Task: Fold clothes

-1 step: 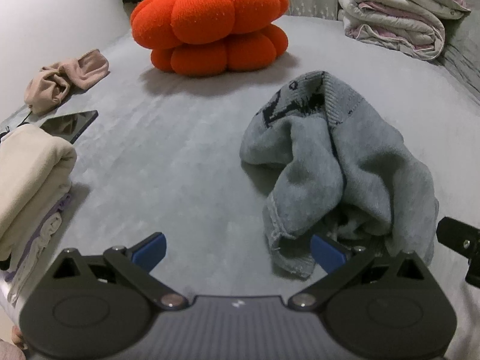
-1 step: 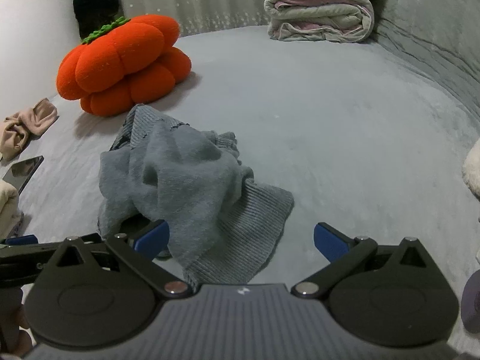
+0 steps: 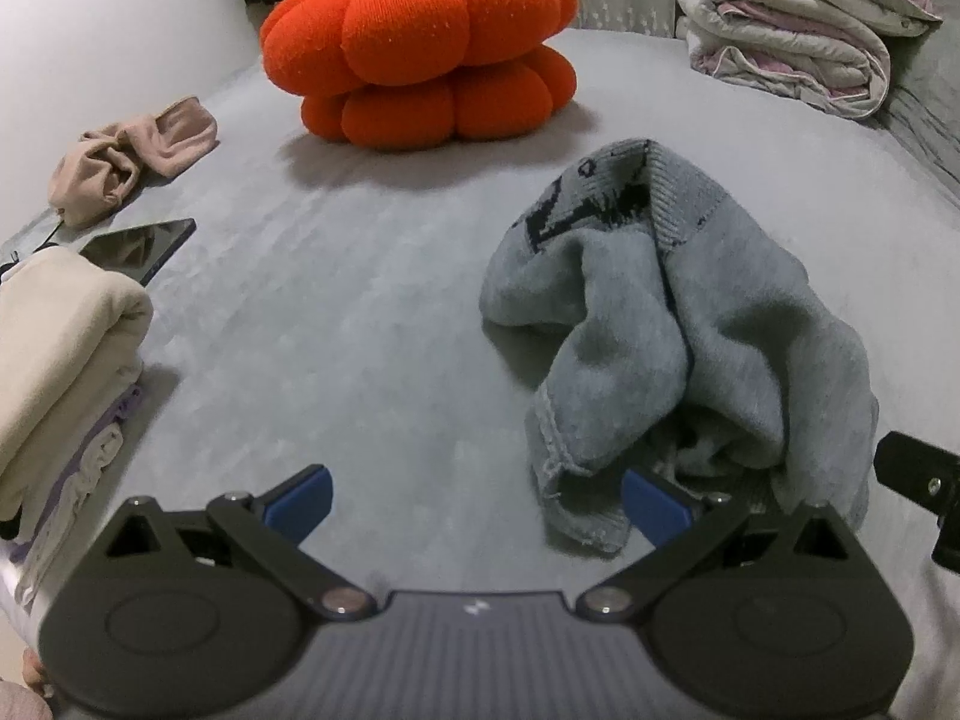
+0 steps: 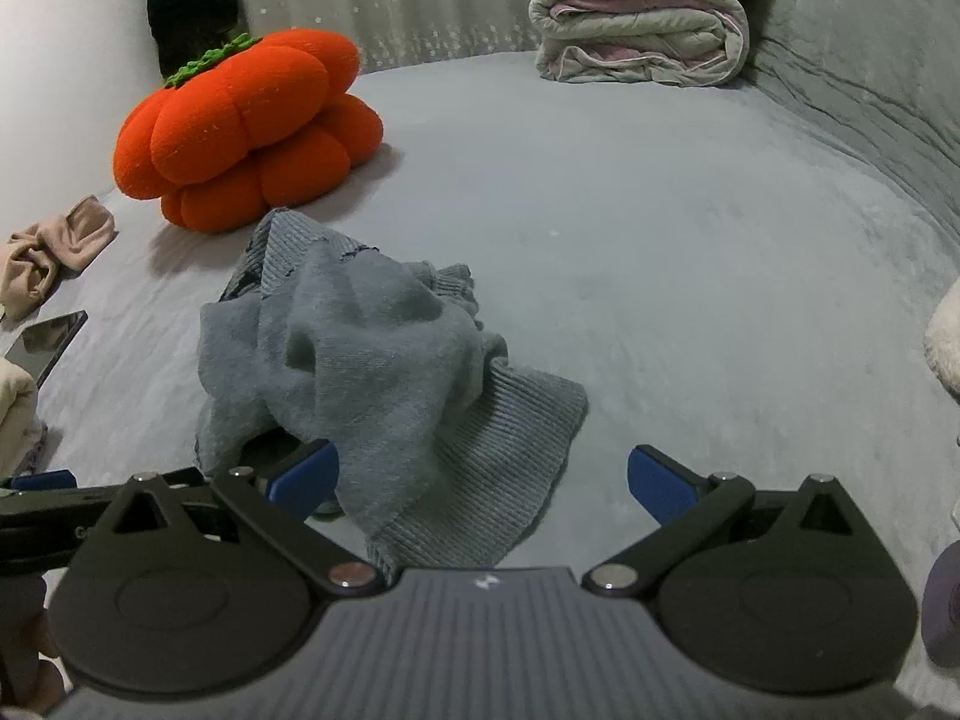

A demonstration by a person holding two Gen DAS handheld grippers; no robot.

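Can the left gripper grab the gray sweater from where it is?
Probably yes. The left gripper is open, its right fingertip already at the crumpled gray sweater, and nothing lies between them.

An orange pumpkin cushion [image 3: 420, 54], a dark phone [image 3: 139, 247] and rolled quilts [image 3: 792, 42] lie apart.

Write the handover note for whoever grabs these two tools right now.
Left tool: open, holding nothing, low over the bed; its right finger sits beside the near edge of the grey sweater.
Right tool: open, holding nothing; the sweater's ribbed hem lies between its fingers.
Sweater: crumpled in a heap mid-bed, in front of the orange pumpkin cushion. Not spread, not folded.
Done: a stack of folded clothes sits at the left edge, by the phone.
Left: grip the sweater, spread it flat, fold it. The beige garment far left is also bunched, probably still to fold.
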